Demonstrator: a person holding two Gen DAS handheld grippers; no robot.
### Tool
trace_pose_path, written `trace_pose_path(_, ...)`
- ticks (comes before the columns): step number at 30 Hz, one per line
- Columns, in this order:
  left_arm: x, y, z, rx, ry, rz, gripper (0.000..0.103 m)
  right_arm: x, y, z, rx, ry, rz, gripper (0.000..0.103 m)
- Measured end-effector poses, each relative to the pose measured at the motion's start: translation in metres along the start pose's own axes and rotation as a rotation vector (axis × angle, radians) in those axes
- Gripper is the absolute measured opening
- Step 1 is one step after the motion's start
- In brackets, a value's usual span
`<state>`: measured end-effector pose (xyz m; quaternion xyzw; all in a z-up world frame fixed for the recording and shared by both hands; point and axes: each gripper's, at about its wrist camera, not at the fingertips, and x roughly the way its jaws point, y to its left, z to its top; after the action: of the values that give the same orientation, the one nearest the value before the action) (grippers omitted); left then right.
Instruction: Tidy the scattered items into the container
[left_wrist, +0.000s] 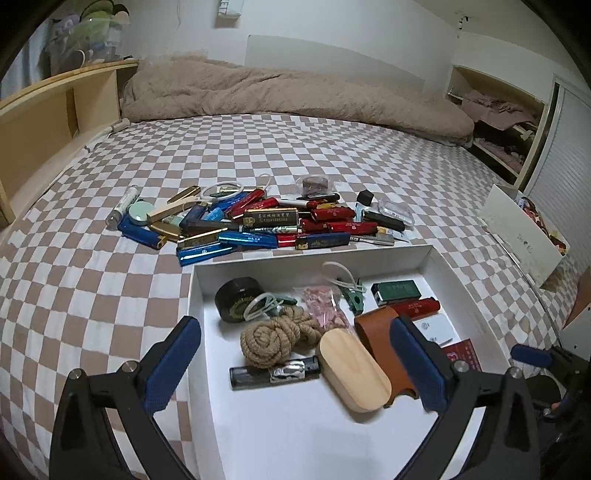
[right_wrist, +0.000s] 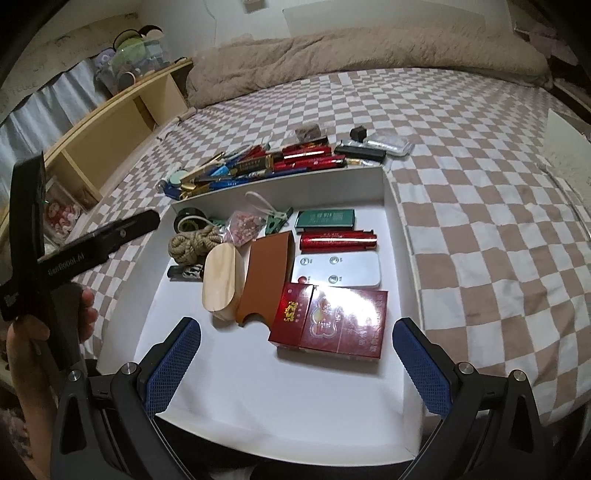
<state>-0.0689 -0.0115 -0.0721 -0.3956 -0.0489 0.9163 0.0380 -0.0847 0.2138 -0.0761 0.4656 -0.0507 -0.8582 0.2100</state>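
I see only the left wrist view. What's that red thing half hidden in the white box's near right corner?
Observer: A red cigarette pack, lying flat in the white box, just in front of a white tin.
Operator: Is the other hand-held gripper carrying anything?
Observer: No. The right hand-held gripper is open and empty above the box's near end.
Operator: Who holds mine?
Observer: A person's hand grips the black handle of the left hand-held gripper.
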Motion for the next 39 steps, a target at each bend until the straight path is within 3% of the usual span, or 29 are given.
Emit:
trace_pose_path(11,-0.023,0.0,-0.009,-0.031,-0.022,0.0,0.103,-0.022,0.005,0.003,-0.031,-0.045,0.001,0.103)
trace_pose_path(28,-0.104,-0.004,0.011,-0.019,-0.196,0.006,0.103,-0.089,0.023,0.021,-0.1,-0.221,0.006,0.103)
trace_pose_path(39,-0.123,-0.009,0.025,0.002,-0.244,0.029,0.103,-0.1,0.017,0.04,-0.106,-0.281,-0.051,0.103)
